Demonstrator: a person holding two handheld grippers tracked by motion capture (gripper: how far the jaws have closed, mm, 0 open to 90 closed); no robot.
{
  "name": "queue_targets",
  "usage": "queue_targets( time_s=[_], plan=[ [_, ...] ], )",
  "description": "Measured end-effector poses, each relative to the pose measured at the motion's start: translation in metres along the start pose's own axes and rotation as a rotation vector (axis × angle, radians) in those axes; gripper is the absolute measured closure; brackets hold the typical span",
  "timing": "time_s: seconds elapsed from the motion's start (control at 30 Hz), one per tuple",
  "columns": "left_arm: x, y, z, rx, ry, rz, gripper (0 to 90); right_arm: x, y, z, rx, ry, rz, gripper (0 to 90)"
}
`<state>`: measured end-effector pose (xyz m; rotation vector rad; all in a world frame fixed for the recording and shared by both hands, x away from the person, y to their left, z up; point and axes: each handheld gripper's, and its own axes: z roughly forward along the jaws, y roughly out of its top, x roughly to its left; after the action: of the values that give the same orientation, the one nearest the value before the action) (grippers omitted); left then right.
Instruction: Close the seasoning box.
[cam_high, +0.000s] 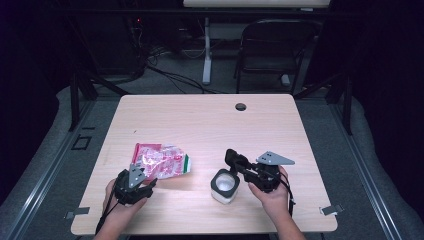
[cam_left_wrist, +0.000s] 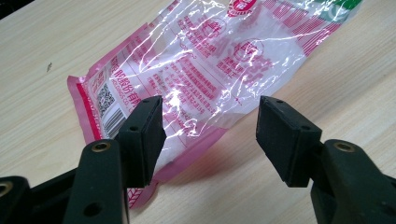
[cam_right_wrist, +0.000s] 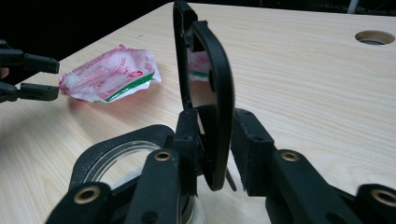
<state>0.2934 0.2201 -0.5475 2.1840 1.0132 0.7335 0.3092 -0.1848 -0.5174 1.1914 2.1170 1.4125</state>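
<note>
The right gripper (cam_right_wrist: 212, 154) pinches the jar (cam_high: 224, 186)'s flip lid (cam_right_wrist: 205, 93) up near the table (cam_high: 210, 120)'s front edge, so the jar could tip if it tugs, while the left gripper (cam_left_wrist: 210, 135), wide open, might only crumple the pink bag (cam_left_wrist: 205, 70).

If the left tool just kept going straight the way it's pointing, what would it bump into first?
Most likely the pink plastic packet: the open left tool points straight at its near edge, which lies on the table between the jaws.
</note>
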Motion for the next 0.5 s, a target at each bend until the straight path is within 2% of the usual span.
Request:
queue_targets(
  time_s=[0.13, 0.5],
  plan=[
    [-0.0017, 0.0014, 0.0016, -0.003, -0.001, 0.008, 41.5, 0.0024, -0.0008, -0.0005, 0.004, 0.0, -0.02, 79.0],
    [-0.0025, 0.0022, 0.0033, 0.003, -0.01, 0.012, 41.5, 0.0052, -0.0012, -0.0022, 0.004, -0.014, -0.065, 80.5]
  ],
)
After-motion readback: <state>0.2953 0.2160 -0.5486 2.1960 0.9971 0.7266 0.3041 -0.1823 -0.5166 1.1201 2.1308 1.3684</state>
